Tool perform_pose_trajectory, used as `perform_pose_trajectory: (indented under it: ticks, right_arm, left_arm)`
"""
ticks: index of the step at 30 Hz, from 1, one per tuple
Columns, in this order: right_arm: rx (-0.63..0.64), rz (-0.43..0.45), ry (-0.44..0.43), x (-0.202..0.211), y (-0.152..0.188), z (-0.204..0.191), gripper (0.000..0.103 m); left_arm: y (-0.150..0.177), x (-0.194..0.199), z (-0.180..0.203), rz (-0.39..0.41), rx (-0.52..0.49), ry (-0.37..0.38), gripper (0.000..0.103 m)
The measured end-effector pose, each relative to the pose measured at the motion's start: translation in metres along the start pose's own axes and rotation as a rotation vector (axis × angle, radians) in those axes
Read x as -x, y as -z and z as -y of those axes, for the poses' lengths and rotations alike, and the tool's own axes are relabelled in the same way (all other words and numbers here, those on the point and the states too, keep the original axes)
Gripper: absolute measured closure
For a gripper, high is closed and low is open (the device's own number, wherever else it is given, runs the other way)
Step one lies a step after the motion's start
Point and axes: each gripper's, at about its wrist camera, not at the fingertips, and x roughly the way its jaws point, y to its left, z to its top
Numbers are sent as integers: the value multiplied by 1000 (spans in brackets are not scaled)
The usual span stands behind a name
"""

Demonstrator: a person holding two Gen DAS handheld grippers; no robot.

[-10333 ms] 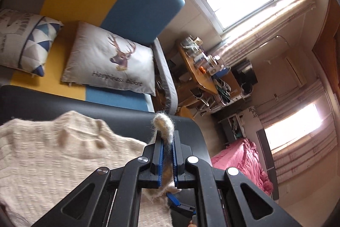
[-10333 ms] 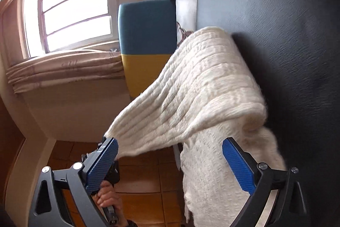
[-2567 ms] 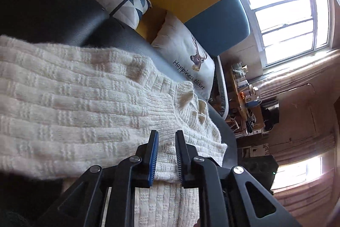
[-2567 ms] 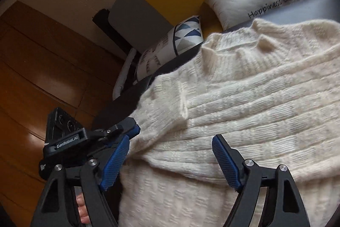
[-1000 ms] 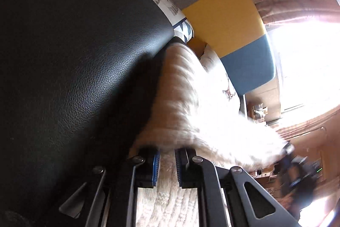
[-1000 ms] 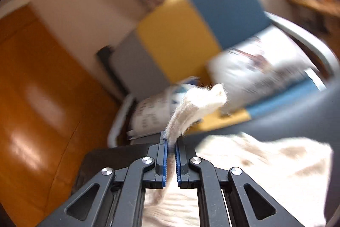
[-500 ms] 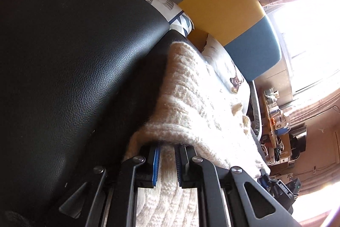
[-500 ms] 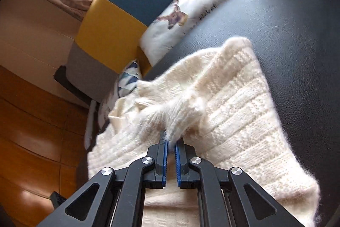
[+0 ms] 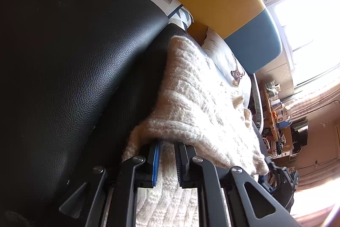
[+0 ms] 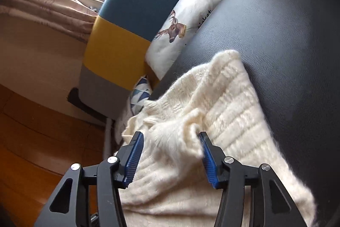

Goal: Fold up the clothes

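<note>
sweater: cream, chunky rib-knit wool sweater point(image 10: 229, 120) lies on the black leather-look counter point(image 10: 286, 39), one layer turned over another, so at least one fold is in it.
sweater position: near the counter edge that faces the yellow, blue and grey colour-block sofa point(image 10: 119, 46); bare counter on the far side of it in both views.
left gripper point(image 9: 167, 160): my jaws stand nearly pressed together, a narrow slot between the blue pads. Their tips are tucked under the rolled edge of the upper layer. Knit shows in the slot, but I can't tell if the pads actually pinch it.
right gripper point(image 10: 171, 160): my jaws are spread wide, holding nothing. A bunched lump of knit sits between the pads; the right-hand pad looks to touch it, the left-hand one is clear.
key relation: the folded edge runs across my left jaws, and the sweater's long axis runs away from them toward the sofa. From my right jaws the body of the sweater lies ahead and to the right, with its free edge along the bare counter.
nearer hand: left is at the fold edge already; right is over the bunched middle.
stage: partly folded. Judgement only: the scene fits either setting a fold down or picking one up, so I won't call the next move.
risk: fuzzy loose knit, likely to snag on the ribbed pads and drag the layer when pulling out.
</note>
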Motion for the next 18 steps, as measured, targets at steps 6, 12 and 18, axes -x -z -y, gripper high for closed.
perform_pose_trajectory:
  ticks: [6, 12, 18]
  right_arm:
    - [227, 58, -3, 26, 4, -45, 95]
    - [111, -19, 95, 13, 22, 17, 95]
    - [138, -12, 94, 14, 17, 12, 95]
  left_arm:
    - [-3, -7, 10, -4, -34, -18, 91]
    - [-7, -8, 13, -31, -54, -32, 91]
    - [-8, -5, 17, -63, -90, -53, 91]
